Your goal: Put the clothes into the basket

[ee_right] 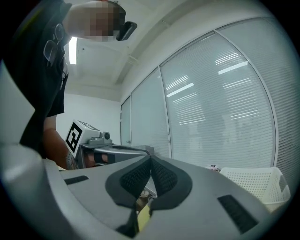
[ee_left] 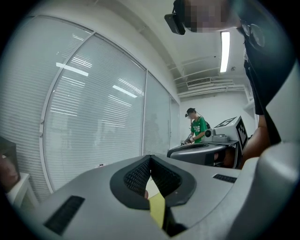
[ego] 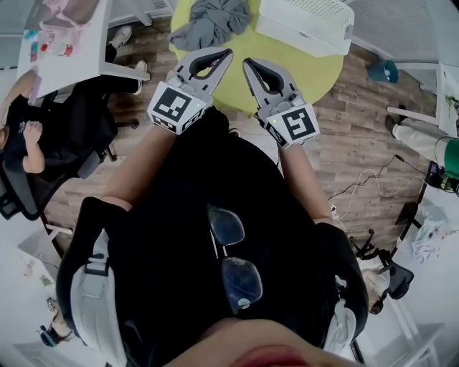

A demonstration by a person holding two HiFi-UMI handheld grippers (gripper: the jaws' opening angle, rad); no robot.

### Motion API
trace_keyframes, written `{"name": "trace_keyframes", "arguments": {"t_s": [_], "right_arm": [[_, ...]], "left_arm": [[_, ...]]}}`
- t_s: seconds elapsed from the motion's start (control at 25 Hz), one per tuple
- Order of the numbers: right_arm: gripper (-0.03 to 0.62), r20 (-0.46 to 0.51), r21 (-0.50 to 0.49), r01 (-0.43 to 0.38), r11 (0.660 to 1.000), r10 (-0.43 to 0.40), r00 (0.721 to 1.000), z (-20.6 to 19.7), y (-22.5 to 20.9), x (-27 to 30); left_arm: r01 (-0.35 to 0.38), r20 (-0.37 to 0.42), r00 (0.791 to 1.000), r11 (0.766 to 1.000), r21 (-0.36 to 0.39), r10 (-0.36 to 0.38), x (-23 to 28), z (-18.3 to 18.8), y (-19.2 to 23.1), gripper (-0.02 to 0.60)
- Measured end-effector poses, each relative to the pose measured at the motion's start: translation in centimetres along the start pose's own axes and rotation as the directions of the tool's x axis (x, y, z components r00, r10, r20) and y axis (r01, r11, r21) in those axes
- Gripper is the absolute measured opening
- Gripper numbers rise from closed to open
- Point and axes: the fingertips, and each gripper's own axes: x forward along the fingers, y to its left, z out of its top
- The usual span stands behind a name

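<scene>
Past the thin-rimmed glasses [ego: 233, 261] hanging on our shirt, our left gripper [ego: 227, 51] and right gripper [ego: 248, 64] are both pinched together, empty. The crumpled grey cloth [ego: 211, 21] lies just beyond the left gripper, which is the nearer one. The white perforated plastic basket [ego: 305, 25] sits far right.

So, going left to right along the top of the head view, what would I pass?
white desk → grey clothes → white basket → teal object
</scene>
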Motion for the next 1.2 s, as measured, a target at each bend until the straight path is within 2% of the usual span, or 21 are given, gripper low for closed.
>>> {"name": "trace_keyframes", "arguments": {"t_s": [0.24,0.52,0.68,0.84,1.08,1.2], "right_arm": [[0.025,-0.048,0.005,0.042,0.999,-0.042,0.998,-1.6,-4.3,4.9],[0.025,-0.081,0.032,0.102,0.994,-0.099,0.992,-3.9,-8.0,9.1],[0.026,-0.080,0.039,0.106,0.994,-0.103,0.992,-5.0,-9.5,10.6],[0.026,-0.087,0.034,0.095,0.995,-0.091,0.992,-6.0,-11.0,11.9],[0.026,-0.106,0.074,0.080,0.994,-0.072,0.992,-9.0,-13.9,13.4],[0.026,-0.127,0.078,0.068,0.995,-0.057,0.990,-10.4,-14.4,14.2]], "left_arm": [[0.030,-0.035,0.999,0.999,-0.020,-0.030,3.2,-1.5,5.0,0.008],[0.034,-0.103,0.994,0.999,-0.038,-0.038,5.9,-4.9,10.0,0.008],[0.032,-0.154,0.987,0.998,-0.052,-0.040,7.1,-7.0,11.9,0.008],[0.001,-0.207,0.978,0.997,-0.077,-0.017,8.1,-9.3,13.8,0.008],[-0.064,-0.309,0.951,0.990,-0.125,0.023,10.3,-13.9,16.0,0.020],[-0.112,-0.385,0.922,0.983,-0.148,0.047,11.1,-16.8,17.1,0.077]]}}
